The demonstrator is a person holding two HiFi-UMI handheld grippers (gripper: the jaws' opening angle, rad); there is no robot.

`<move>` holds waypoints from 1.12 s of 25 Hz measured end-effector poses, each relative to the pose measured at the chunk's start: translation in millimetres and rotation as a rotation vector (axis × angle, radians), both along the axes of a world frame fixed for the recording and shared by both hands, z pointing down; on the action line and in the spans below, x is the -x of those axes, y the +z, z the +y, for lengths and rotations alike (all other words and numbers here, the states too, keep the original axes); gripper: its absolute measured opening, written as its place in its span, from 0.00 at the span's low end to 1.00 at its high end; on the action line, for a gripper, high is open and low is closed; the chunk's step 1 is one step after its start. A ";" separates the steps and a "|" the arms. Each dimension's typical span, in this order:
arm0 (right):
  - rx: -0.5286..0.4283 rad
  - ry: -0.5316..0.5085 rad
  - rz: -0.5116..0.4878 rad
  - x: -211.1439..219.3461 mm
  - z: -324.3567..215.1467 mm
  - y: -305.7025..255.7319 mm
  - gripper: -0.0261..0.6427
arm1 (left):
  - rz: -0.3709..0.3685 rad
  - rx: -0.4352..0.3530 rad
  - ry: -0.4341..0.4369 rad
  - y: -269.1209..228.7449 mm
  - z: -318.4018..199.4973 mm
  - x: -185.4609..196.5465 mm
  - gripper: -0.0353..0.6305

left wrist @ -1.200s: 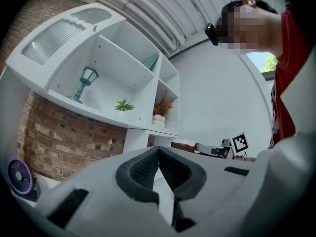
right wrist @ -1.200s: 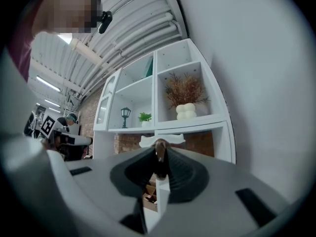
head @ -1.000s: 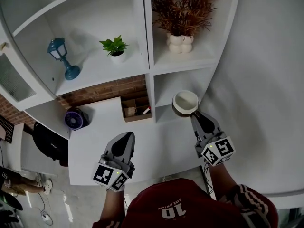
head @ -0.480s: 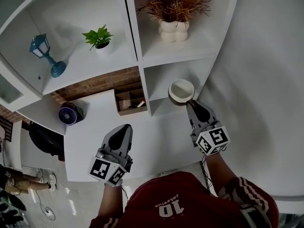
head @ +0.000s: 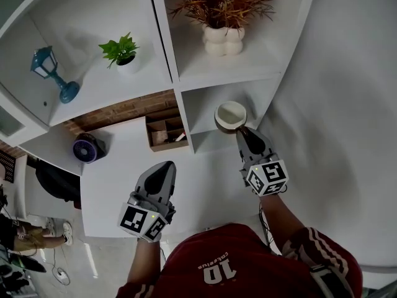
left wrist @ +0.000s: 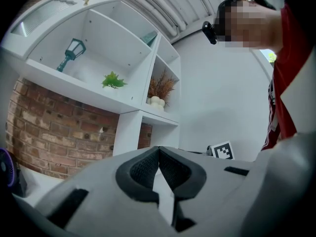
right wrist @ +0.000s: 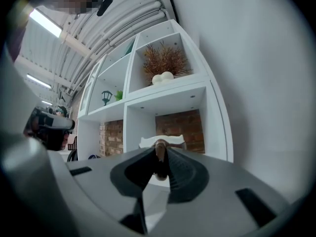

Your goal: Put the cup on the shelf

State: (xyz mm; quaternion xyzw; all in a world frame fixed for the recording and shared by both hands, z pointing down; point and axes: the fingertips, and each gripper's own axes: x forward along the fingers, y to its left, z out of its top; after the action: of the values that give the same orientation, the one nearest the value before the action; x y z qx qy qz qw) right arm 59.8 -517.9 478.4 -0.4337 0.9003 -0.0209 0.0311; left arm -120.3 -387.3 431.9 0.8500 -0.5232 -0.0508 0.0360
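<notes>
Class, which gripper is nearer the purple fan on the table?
Left. The left gripper hovers over the table just right of the fan. The right gripper, holding the cup, is farther right at the shelf's lower opening.

The lower right compartment of the shelf gives me open room from its front edge to the brick back. It is bounded by the upright divider on its left and by the side panel against the wall on its right. The compartment above is taken by a vase of dried plant. On the desk, a wooden box sits at the back edge just left of the divider, and a fan stands near the back left corner. The front stretch lies open to pass over.
</notes>
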 end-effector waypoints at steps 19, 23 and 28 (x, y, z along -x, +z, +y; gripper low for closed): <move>0.023 0.014 0.031 22.4 -56.8 34.4 0.13 | -0.011 0.039 -0.066 8.1 -14.6 13.5 0.06; 0.034 0.019 0.040 26.5 -66.0 38.6 0.13 | -0.015 0.041 -0.068 9.5 -16.2 15.9 0.06; 0.041 0.023 0.055 32.4 -73.3 43.3 0.13 | -0.007 0.043 -0.074 10.7 -17.5 21.0 0.06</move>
State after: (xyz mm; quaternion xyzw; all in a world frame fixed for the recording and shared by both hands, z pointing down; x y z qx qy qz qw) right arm 27.3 -591.2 521.7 -0.4450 0.8951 -0.0271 -0.0022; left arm -141.3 -404.8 442.6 0.8293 -0.5552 -0.0378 0.0505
